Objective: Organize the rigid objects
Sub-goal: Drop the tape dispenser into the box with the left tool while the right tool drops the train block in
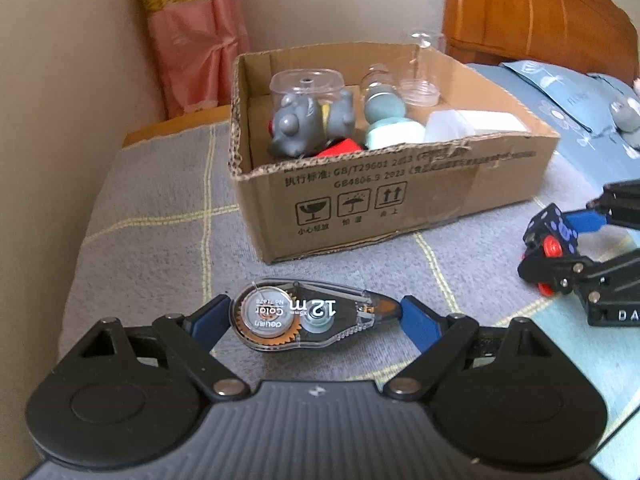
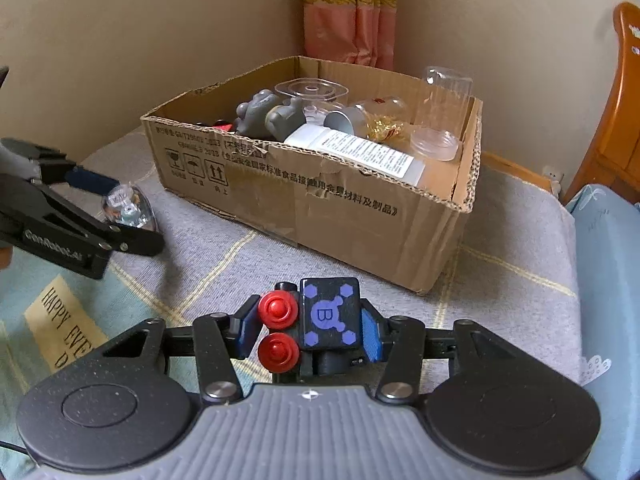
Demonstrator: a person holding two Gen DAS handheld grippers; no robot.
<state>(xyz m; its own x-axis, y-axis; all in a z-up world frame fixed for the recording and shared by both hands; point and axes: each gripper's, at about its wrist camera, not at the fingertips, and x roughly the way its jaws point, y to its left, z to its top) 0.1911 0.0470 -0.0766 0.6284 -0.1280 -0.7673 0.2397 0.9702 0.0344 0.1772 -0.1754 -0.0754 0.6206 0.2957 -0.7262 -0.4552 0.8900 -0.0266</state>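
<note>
My left gripper [image 1: 314, 312] is shut on a clear correction tape dispenser [image 1: 308, 314], held lengthwise between the blue pads just above the bed cover. My right gripper [image 2: 310, 328] is shut on a black toy block with red wheels and a blue "B" face [image 2: 320, 320]. The right gripper with the toy also shows in the left wrist view [image 1: 552, 248]. The left gripper with the tape also shows in the right wrist view [image 2: 120, 204]. An open cardboard box [image 1: 400, 196] [image 2: 360, 208] stands ahead of both, holding grey toy animals [image 1: 296, 124], clear jars [image 1: 420, 88] and a white bottle [image 2: 360, 152].
The box sits on a grey checked bed cover [image 1: 160, 208]. A blue pillow [image 1: 560, 92] with a small grey toy [image 1: 626, 114] lies at the right. A wooden headboard [image 1: 532, 4], a beige wall and a pink curtain [image 1: 192, 40] stand behind.
</note>
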